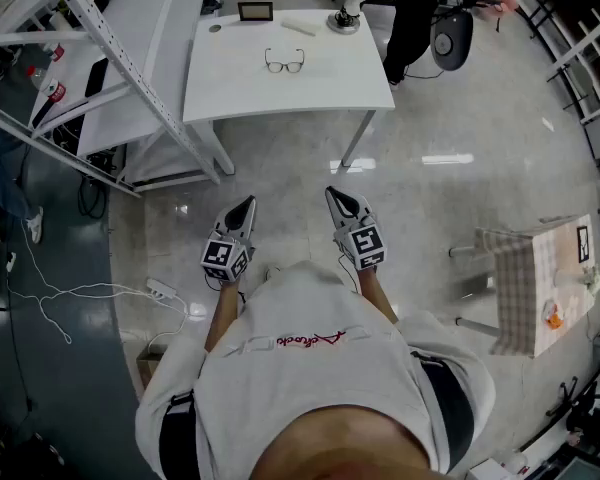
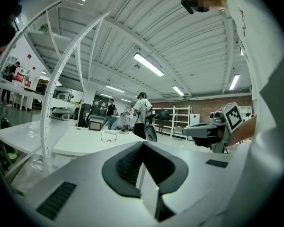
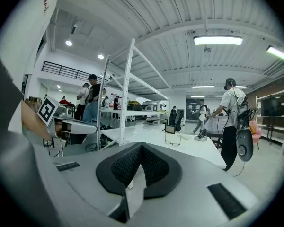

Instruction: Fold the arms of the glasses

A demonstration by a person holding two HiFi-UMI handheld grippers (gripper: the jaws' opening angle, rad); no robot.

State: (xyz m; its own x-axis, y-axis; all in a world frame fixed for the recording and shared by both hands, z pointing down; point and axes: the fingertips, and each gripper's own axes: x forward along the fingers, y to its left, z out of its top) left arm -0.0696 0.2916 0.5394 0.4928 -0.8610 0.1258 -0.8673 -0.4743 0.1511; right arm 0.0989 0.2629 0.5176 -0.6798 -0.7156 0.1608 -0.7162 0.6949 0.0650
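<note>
The glasses stand on the white table with their arms unfolded, lenses toward me. They show small and far in the left gripper view and in the right gripper view. I stand well back from the table. Low in front of my chest I hold both grippers over the floor, pointing at the table. My left gripper is shut with nothing in it, its jaws meeting at the tip. My right gripper is likewise shut and empty.
On the table's far edge sit a small framed display, a white bar and a round-based object. A metal rack stands left of the table. A person stands behind it. A checked-cloth table is at right, a power strip on the floor.
</note>
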